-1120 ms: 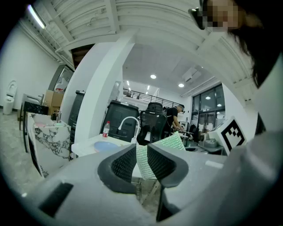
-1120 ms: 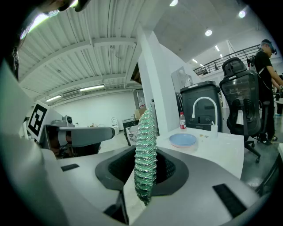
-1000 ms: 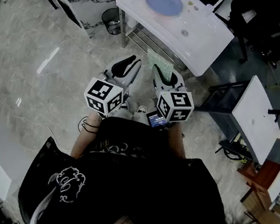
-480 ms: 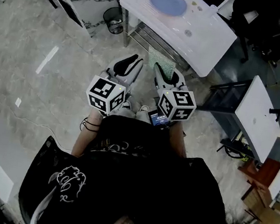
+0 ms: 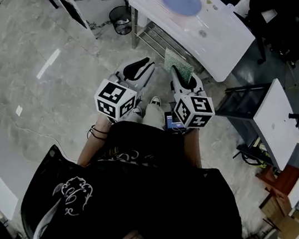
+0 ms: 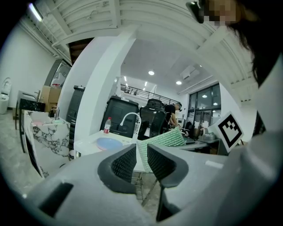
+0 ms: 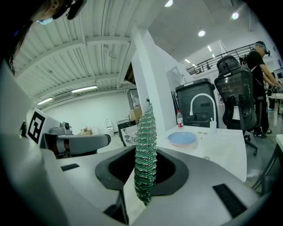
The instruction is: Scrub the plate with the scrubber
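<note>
Right gripper [image 5: 183, 76] jaws pinch the green scrubber [image 7: 146, 152] upright; left gripper [image 5: 138, 66] jaws stand slightly apart, empty. The blue plate [image 5: 181, 0] lies well ahead on the white surface [image 5: 228, 47]; unsteadied, it could skid under scrubbing

It appears to be a large open lab or workshop hall: a polished stone floor [image 5: 42, 88], a white sink table [image 5: 227, 55] with a faucet [image 7: 201, 95], an office chair [image 7: 236, 95], a white desk [image 5: 275, 125], cardboard boxes [image 5: 283, 233], and a high ribbed ceiling [image 7: 79, 48] with strip lights [image 7: 86, 89].
</note>
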Action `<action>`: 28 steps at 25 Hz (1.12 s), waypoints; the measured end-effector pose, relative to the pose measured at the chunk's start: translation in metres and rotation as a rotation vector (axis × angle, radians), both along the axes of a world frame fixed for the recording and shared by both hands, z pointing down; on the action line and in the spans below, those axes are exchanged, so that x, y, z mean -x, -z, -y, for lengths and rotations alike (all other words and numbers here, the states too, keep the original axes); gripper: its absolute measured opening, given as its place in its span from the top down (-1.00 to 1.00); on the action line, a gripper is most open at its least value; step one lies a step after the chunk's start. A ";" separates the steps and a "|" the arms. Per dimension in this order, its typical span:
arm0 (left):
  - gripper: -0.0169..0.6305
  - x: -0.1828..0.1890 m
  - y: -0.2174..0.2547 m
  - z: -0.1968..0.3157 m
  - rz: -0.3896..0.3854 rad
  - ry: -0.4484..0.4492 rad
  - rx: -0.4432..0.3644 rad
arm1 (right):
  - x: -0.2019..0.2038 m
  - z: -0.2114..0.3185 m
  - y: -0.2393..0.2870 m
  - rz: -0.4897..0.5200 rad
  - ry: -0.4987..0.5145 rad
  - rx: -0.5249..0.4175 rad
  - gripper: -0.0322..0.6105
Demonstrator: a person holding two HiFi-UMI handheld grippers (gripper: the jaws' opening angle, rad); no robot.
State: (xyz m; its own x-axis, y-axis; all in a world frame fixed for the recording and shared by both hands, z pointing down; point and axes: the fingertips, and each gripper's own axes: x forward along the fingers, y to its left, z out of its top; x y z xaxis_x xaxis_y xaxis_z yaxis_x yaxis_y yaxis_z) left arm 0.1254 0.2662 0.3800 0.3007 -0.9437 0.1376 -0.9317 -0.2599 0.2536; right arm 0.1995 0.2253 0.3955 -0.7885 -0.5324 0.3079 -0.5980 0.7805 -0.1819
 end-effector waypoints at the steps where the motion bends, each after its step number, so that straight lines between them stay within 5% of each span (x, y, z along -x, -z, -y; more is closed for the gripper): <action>1: 0.67 0.000 0.000 0.003 -0.001 -0.003 -0.001 | 0.000 0.004 0.000 -0.002 -0.004 0.000 0.60; 10: 0.67 0.023 -0.008 0.048 0.003 0.016 0.017 | 0.018 0.049 -0.009 -0.013 0.010 0.011 0.60; 28: 0.67 0.070 -0.015 0.228 0.015 0.041 0.046 | 0.070 0.235 -0.021 -0.025 0.046 0.023 0.60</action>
State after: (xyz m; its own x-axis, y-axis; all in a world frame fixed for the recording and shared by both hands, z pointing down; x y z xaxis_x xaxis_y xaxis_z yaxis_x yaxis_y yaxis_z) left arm 0.0555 0.0386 0.3952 0.2598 -0.9477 0.1855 -0.9451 -0.2100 0.2505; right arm 0.1295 -0.0093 0.4162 -0.8036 -0.4887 0.3396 -0.5665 0.8030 -0.1850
